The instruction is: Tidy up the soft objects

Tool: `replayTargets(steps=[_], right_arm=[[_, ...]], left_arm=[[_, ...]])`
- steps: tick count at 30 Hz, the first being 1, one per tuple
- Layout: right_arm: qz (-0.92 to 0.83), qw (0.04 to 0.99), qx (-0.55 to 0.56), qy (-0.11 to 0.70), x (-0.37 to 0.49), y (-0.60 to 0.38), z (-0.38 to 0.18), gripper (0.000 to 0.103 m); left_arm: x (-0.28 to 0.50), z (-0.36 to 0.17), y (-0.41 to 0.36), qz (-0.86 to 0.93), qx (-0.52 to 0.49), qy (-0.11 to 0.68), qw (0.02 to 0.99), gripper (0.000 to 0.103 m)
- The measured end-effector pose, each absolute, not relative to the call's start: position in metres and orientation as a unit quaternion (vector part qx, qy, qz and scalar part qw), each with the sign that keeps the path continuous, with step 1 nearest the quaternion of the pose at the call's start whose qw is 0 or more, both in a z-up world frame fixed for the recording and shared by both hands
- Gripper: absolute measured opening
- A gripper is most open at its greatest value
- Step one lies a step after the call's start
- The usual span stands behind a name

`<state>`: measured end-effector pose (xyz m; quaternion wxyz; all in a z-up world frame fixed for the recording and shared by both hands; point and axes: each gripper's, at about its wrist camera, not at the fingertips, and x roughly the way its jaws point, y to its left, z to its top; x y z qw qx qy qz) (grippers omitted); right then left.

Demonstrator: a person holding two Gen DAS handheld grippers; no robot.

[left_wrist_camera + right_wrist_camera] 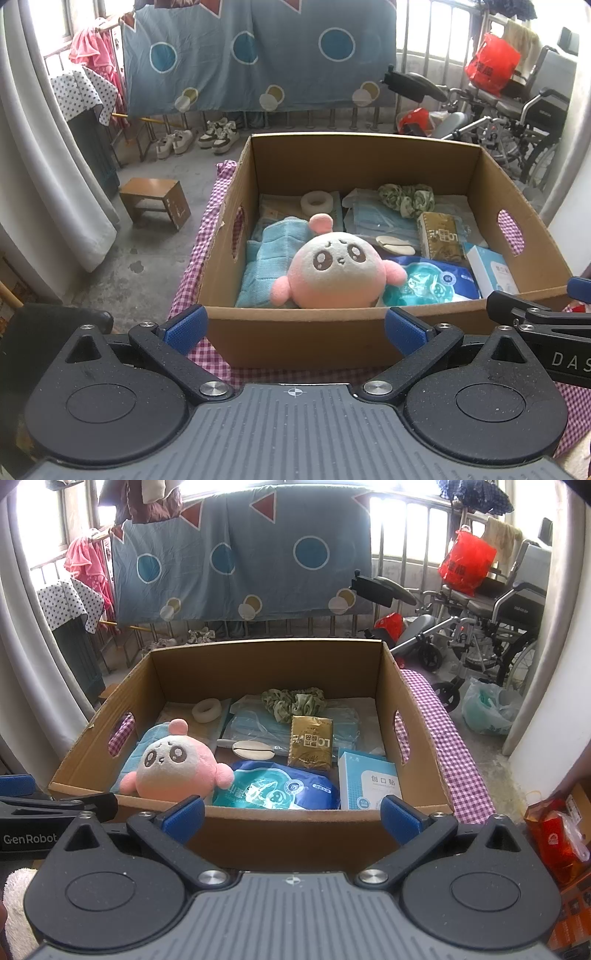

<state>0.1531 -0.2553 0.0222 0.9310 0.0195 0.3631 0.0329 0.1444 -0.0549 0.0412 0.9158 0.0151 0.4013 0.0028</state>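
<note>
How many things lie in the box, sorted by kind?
Soft items: 3: plush, blue cloth, scrunchie
Packs: 3: gold, blue, masks
Cartons: 1
Tape rolls: 1
Total: 8

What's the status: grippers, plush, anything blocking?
Left gripper open, empty; right gripper open, empty. Plush in the box, lying on a blue cloth. Only the box's near wall in between.

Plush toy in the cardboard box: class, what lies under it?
The plush toy rests partly on a folded light-blue cloth, beside a blue packet. Whatever lies directly beneath its body is covered, as is the box floor there.
</note>
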Motion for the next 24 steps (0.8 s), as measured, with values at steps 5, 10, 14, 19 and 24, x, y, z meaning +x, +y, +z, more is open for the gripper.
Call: replayTargets(steps=[5,10,14,19,24], right_arm=[[0.034,0.931,0.02,0.364,0.1529,-0.255,0.0199,0.103],[0.034,0.931,0.02,0.364,0.1528,-0.2551,0.0198,0.103],[0.034,0.931,0.02,0.364,0.1529,-0.2553,0.0195,0.103],[0.034,0.931,0.019,0.364,0.1529,-0.2554,0.0197,0.103],[0.034,0.931,0.02,0.364,0.1532,-0.2558,0.0201,0.103]], left_arm=[[0.1441,0.0413,-0.055,0.003,0.015,0.402,0.915,0.102],[0.1439,0.0413,-0.0557,0.004,0.016,0.402,0.915,0.103],[0.1441,0.0412,-0.0554,0.004,0.015,0.402,0.916,0.102],[0.144,0.0415,-0.0559,0.004,0.016,0.402,0.916,0.102],[0.1439,0.0417,-0.0561,0.004,0.016,0.402,0.915,0.102]])
